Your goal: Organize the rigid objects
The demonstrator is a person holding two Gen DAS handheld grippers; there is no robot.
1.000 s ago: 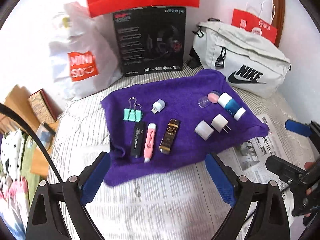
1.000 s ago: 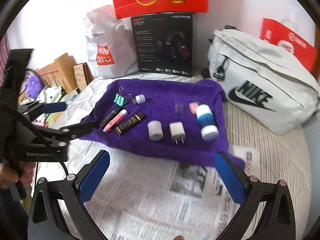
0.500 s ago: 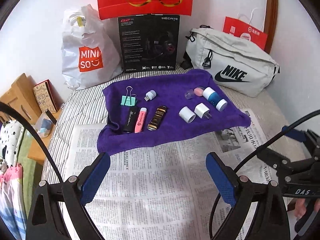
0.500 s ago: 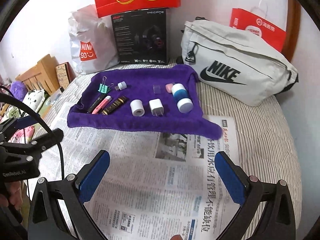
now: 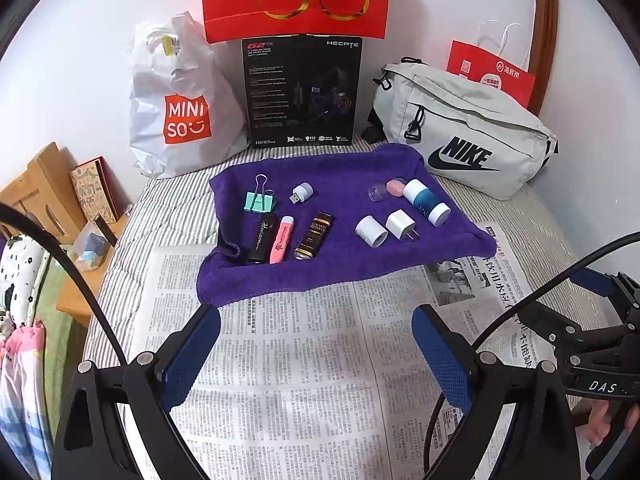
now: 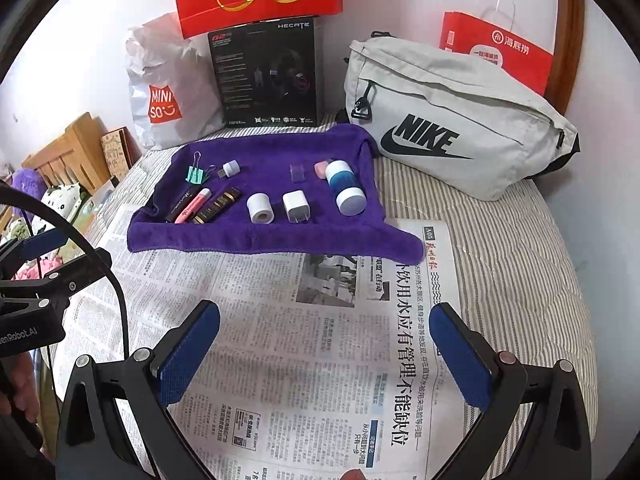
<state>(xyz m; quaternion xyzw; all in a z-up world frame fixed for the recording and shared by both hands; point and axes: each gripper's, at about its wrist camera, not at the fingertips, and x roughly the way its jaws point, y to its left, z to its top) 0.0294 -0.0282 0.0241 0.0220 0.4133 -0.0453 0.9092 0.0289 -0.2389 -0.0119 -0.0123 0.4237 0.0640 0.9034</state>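
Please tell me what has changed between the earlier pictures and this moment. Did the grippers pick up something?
Both hand-held grippers drew back from the purple towel: the left hand-held gripper and the right hand-held gripper now hang open over the printed newspaper, which shows far more than before. Nothing was gripped or released. The small items on the towel, such as the pink highlighter pen and the white plug adapter, kept their places.

Both grippers pulled back from purple towel (image 5: pixel 332 264) since earlier: left gripper (image 5: pixel 316 344), right gripper (image 6: pixel 325 340) now over newspaper (image 6: pixel 280 320), jaws wide apart.
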